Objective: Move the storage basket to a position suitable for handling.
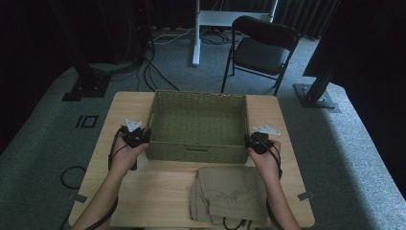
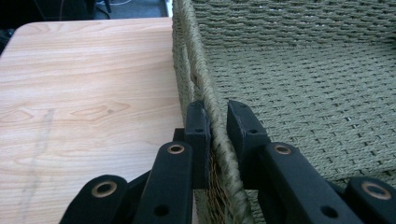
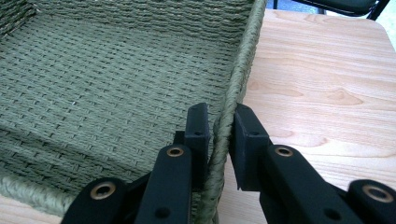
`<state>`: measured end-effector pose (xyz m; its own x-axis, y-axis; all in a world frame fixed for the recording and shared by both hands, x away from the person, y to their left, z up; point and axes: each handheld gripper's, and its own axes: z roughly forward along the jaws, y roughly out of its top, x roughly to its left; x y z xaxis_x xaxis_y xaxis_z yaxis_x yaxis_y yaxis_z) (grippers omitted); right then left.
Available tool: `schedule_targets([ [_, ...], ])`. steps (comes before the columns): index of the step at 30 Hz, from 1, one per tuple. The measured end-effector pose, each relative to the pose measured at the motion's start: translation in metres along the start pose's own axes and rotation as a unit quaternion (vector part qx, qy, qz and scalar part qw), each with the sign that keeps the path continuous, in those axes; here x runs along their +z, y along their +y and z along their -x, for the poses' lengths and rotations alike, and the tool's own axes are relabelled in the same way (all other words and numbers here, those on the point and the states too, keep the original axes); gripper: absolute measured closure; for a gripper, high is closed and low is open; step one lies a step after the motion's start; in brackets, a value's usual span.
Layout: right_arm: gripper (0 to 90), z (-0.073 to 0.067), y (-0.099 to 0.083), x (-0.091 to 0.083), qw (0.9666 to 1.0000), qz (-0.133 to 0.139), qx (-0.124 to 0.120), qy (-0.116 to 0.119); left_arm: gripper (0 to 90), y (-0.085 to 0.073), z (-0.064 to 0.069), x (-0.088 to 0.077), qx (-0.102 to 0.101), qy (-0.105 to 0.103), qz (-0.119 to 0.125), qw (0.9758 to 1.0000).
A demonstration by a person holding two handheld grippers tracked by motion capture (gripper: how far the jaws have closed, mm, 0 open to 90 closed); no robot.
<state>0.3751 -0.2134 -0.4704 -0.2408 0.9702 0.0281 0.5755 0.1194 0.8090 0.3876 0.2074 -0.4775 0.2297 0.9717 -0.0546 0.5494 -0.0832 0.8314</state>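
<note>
A green woven basket (image 1: pixel 197 96) stands in the middle of the wooden table, with nothing inside it. My left gripper (image 1: pixel 141 135) is shut on the basket's left rim (image 2: pixel 198 60), one jaw inside the wall and one outside, near the front left corner. My right gripper (image 1: pixel 250 140) is shut on the right rim (image 3: pixel 243 60) in the same way, near the front right corner. In each gripper view the rope edge runs up between the black jaws. A folded khaki garment (image 1: pixel 229 192) lies on the table in front of the basket, between my forearms.
The light wooden table (image 1: pixel 158 191) has bare room to the left of the garment and on both sides of the basket. A black folding chair (image 1: pixel 261 48) stands on the carpet behind the table. Cables and dark stands lie on the floor at the back.
</note>
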Motion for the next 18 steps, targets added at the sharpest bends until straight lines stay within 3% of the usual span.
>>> schedule_targets([
  [7, 78.8, 0.018, 0.0, -0.001, 1.0, -0.003, 0.0, -0.009, 78.9, 0.002, 0.014, 0.005, -0.006, -0.019, -0.004, 0.9998],
  [9, 78.7, 0.024, 0.0, -0.001, 1.0, -0.002, 0.004, -0.002, 78.7, 0.003, 0.016, 0.006, -0.006, -0.02, -0.005, 0.9998],
  [18, 79.5, 0.04, 0.001, -0.002, 0.9998, -0.007, 0.001, -0.016, 77.8, 0.007, 0.032, 0.013, 0.002, -0.031, -0.011, 0.9994],
])
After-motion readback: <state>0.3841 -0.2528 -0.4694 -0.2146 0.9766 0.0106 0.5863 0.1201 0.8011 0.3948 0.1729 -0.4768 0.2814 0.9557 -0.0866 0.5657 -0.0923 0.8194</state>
